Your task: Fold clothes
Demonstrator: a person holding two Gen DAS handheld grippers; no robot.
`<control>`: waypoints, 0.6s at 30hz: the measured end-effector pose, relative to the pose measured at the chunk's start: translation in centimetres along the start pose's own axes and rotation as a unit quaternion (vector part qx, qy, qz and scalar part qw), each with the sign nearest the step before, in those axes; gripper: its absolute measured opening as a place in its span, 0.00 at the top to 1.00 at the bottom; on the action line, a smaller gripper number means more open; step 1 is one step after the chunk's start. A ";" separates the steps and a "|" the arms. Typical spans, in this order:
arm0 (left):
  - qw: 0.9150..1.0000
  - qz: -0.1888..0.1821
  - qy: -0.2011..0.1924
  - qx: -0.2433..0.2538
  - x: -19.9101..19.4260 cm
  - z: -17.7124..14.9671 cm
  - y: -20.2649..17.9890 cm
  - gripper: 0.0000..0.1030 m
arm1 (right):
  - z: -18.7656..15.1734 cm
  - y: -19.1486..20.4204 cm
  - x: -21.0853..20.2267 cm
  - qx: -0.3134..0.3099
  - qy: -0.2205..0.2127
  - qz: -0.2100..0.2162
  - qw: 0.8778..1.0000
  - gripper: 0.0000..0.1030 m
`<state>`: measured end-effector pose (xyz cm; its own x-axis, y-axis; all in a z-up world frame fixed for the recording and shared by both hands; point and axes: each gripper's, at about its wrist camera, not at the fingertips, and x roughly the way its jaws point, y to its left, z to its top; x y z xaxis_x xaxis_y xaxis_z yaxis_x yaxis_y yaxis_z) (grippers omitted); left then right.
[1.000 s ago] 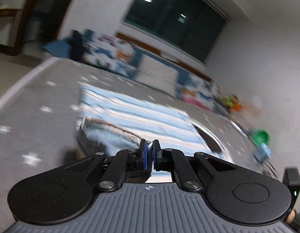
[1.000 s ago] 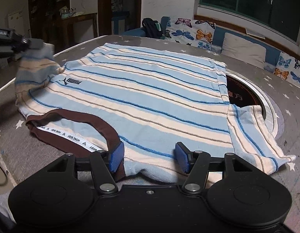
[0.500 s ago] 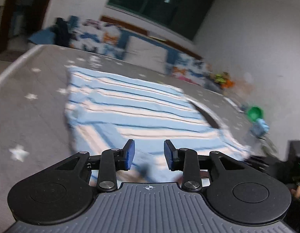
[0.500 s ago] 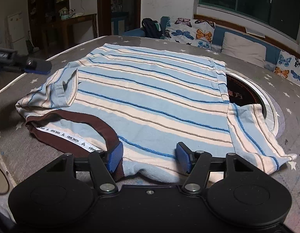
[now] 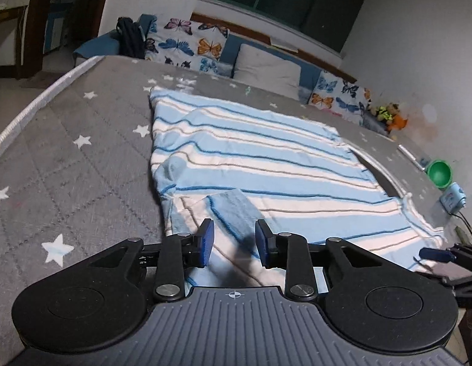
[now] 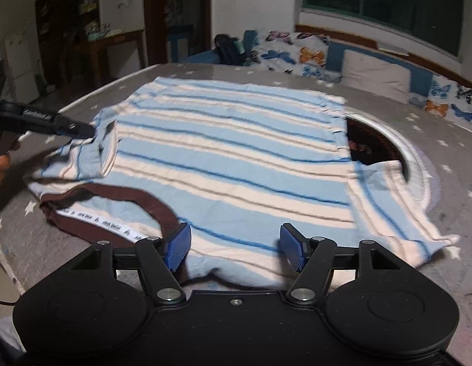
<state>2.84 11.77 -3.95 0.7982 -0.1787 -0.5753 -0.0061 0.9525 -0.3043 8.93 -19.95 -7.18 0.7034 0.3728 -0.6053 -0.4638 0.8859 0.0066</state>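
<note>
A light-blue and cream striped T-shirt (image 5: 260, 164) with a brown collar (image 6: 120, 195) lies spread on a grey star-patterned mattress (image 5: 68, 158). Its left sleeve (image 5: 226, 204) lies folded in over the body; it also shows in the right wrist view (image 6: 98, 152). My left gripper (image 5: 234, 241) is open and empty, just above that folded sleeve. My right gripper (image 6: 234, 245) is open and empty over the shoulder, next to the collar. The right sleeve (image 6: 397, 210) lies spread out flat.
A dark round rug with a white rim (image 6: 385, 143) lies partly under the shirt. Butterfly-print cushions (image 5: 187, 45) line the far edge. A green bowl (image 5: 439, 174), a small blue device (image 5: 452, 198) and a stuffed toy (image 5: 388, 116) sit at the right. The mattress edge (image 5: 31, 106) runs on the left.
My left gripper was shut on the left sleeve and held it raised; it has opened, and the sleeve now lies folded on the shirt. The right gripper stayed open in place.
</note>
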 end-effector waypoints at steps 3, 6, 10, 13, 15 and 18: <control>1.000 -0.004 -0.014 0.012 -1.7 -0.3 -0.9 0.65 | 0.0 -0.6 -0.4 0.011 -0.007 -0.011 1.000 0.34; 1.000 -0.009 -0.019 0.020 -2.8 -0.7 -1.7 0.60 | -0.2 -3.1 -1.3 0.052 -0.022 -0.046 0.997 0.34; 0.999 -0.011 -0.021 0.023 -3.6 -1.5 -2.5 0.55 | -0.4 -6.5 -2.4 0.113 -0.041 -0.079 0.990 0.34; 1.000 -0.016 -0.017 0.021 -3.7 -1.8 -2.8 0.55 | -0.6 -9.0 -2.5 0.168 -0.043 -0.100 0.980 0.34; 0.999 -0.020 -0.015 0.023 -3.8 -2.0 -3.0 0.55 | -1.0 -10.4 -2.1 0.203 -0.039 -0.101 0.973 0.34; 0.999 -0.024 -0.009 0.034 -3.7 -2.3 -3.6 0.54 | -1.4 -12.3 -1.6 0.248 -0.035 -0.103 0.963 0.35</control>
<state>-1.46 8.47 -2.49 0.8070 -0.2205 -0.5478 0.0724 0.9576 -0.2789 12.77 -31.79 -7.38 0.7957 0.1782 -0.5789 -0.0099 0.9594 0.2818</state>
